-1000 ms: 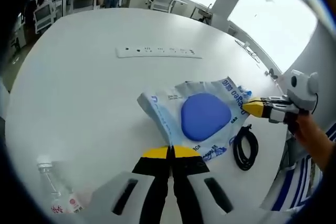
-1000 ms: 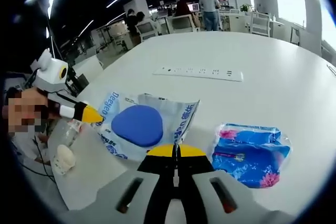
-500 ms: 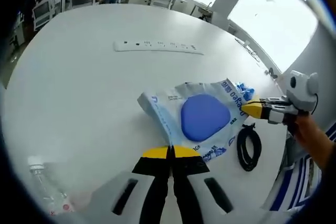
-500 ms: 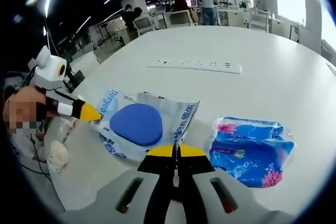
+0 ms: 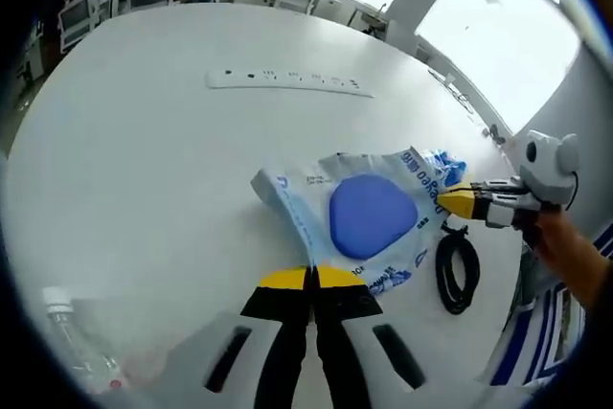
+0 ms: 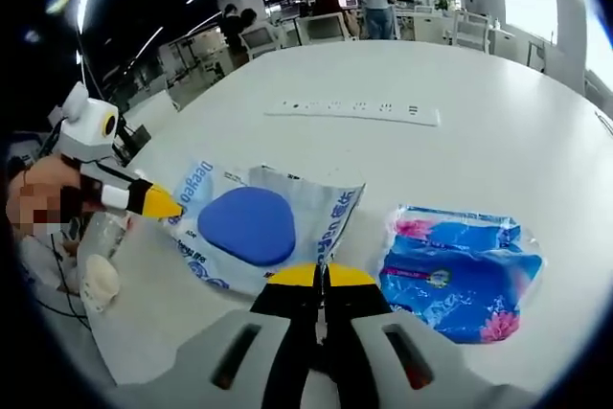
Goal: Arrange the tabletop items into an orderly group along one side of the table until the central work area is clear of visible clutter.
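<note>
A white-and-blue printed plastic bag [image 5: 316,200] with a rounded blue pad [image 5: 372,215] inside lies on the white table [image 5: 144,170]. My left gripper [image 5: 311,275] is shut on the bag's near edge. My right gripper [image 5: 450,200] comes in from the right, yellow-tipped, shut on the bag's opposite edge. In the right gripper view the same bag [image 6: 330,208] and blue pad [image 6: 247,225] lie ahead of my right gripper [image 6: 321,273], which pinches its edge, while my left gripper [image 6: 168,206] grips the far left corner.
A white power strip [image 5: 287,81] [image 6: 354,109] lies farther back. A coiled black cable [image 5: 458,270] sits right of the bag. A blue tissue pack [image 6: 458,270] lies beside the bag. A clear water bottle [image 5: 81,356] lies near the table's edge. Office desks and people stand beyond.
Both views have shifted slightly with the hands. Both grippers keep their hold on the bag, which stays stretched between them.
</note>
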`<state>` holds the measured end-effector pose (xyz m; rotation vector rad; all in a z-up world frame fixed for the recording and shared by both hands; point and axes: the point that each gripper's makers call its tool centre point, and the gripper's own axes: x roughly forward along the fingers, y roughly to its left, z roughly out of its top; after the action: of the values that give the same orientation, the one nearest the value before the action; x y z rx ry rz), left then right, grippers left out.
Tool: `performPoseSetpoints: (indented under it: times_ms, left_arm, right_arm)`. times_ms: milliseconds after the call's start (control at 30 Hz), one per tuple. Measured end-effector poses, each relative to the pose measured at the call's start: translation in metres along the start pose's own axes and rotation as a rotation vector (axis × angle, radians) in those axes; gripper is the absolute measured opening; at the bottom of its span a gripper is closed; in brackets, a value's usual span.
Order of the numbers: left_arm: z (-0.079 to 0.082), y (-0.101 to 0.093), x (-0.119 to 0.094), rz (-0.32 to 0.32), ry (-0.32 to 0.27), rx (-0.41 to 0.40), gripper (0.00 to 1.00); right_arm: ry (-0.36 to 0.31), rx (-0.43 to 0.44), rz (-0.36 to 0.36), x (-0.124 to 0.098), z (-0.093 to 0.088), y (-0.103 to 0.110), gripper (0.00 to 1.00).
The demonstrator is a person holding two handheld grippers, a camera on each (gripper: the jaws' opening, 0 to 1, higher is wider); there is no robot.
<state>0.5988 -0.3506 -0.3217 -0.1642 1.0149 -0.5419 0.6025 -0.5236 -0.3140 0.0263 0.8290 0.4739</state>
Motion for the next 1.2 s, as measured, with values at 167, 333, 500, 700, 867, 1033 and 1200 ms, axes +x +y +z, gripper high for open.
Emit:
performPoseSetpoints:
  times_ms: [167,333,500,700,867,1033,1200]
  left_arm:
    - [0.0001,0.0001,0.0010,-0.002,-0.003,-0.003,0.00]
    - [-0.0013,0.0000,0.0028,-0.006,-0.001,-0.006,0.00]
    - [-0.0027,0.0004,0.0035,-0.010,-0.005,-0.014,0.00]
    - [-0.0049,0.0011,0.0043,-0.013,-0.003,-0.021,0.00]
    - [-0.0054,0.0020,0.0044,-0.012,-0.005,-0.014,0.00]
    - [-0.0062,0.0025,0.0047,-0.014,-0.006,-0.009,0.00]
    - [-0.0071,0.0024,0.0047,-0.016,-0.004,-0.006,0.01]
  right_arm:
    - [0.013,0.005,-0.001,0.0018,-0.0037,-0.0009,0.00]
    - [0.017,0.003,-0.006,0.0028,-0.0054,-0.0028,0.00]
    - [0.022,0.003,-0.008,0.0038,-0.0074,-0.0035,0.00]
    - [0.021,0.000,-0.009,0.0042,-0.0067,-0.0032,0.01]
    - [0.023,-0.003,-0.009,0.0041,-0.0072,-0.0030,0.02]
    - [0.023,-0.006,-0.013,0.0035,-0.0073,-0.0037,0.04]
    - [0.019,-0.004,-0.014,0.0031,-0.0069,-0.0034,0.07]
